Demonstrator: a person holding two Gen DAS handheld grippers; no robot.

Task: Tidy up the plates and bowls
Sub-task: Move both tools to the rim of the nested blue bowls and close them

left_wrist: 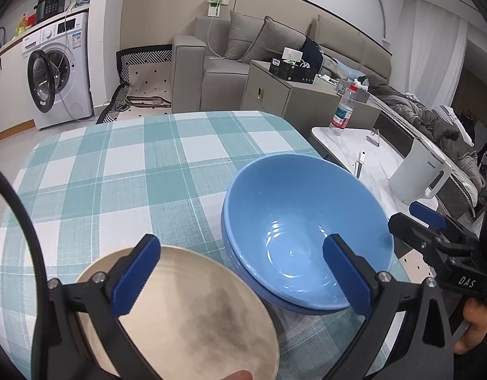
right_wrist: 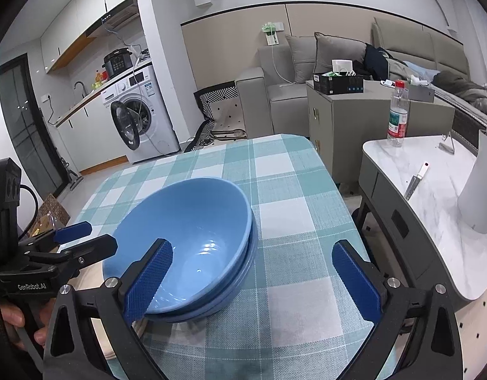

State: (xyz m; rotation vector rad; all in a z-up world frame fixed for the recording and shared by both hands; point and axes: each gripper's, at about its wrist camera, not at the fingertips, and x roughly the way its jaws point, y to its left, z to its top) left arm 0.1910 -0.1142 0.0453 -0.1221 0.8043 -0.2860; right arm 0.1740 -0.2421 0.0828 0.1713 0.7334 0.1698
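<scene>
Blue bowls (left_wrist: 306, 237) nested, empty, at table's (left_wrist: 116, 174) 4 o'clock; beige plate (left_wrist: 186, 316) bare. Both claws (left_wrist: 240, 275) (right_wrist: 253, 281) wide, holding nothing.

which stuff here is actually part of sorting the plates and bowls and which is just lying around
Part of the job:
- stacked blue bowls
- beige plate

Just lying about:
- water bottle
- white kettle
- knife on the marble side table
- black box on the cabinet
</scene>
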